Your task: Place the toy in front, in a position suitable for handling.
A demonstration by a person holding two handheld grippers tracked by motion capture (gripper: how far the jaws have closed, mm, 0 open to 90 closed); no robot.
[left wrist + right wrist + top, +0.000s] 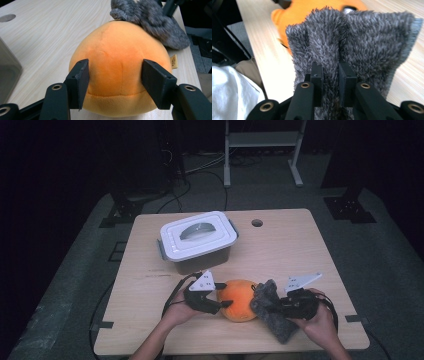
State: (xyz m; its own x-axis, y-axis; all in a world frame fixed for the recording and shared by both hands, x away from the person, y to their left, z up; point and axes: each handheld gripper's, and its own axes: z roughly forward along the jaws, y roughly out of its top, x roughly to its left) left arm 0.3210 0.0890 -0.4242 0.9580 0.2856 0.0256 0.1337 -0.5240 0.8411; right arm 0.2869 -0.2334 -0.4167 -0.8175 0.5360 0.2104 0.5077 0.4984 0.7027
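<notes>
An orange round plush toy (239, 299) lies near the table's front edge. My left gripper (225, 302) comes at it from the left. In the left gripper view its two black pads press against the plush toy (120, 50) on either side, so my left gripper (115, 75) is shut on it. A grey fuzzy cloth (281, 329) leans against the toy's right side. My right gripper (272, 307) holds it there. In the right gripper view the jaws stand close together with a fold of the grey cloth (352, 37) pinched in my right gripper (330, 75); the orange toy (299, 12) shows behind.
A grey plastic box with a white handled lid (197, 240) stands behind the toy, left of centre on the wooden table (290, 250). A round cable hole (257, 223) sits near the far edge. A small yellow tag (174, 61) hangs off the toy.
</notes>
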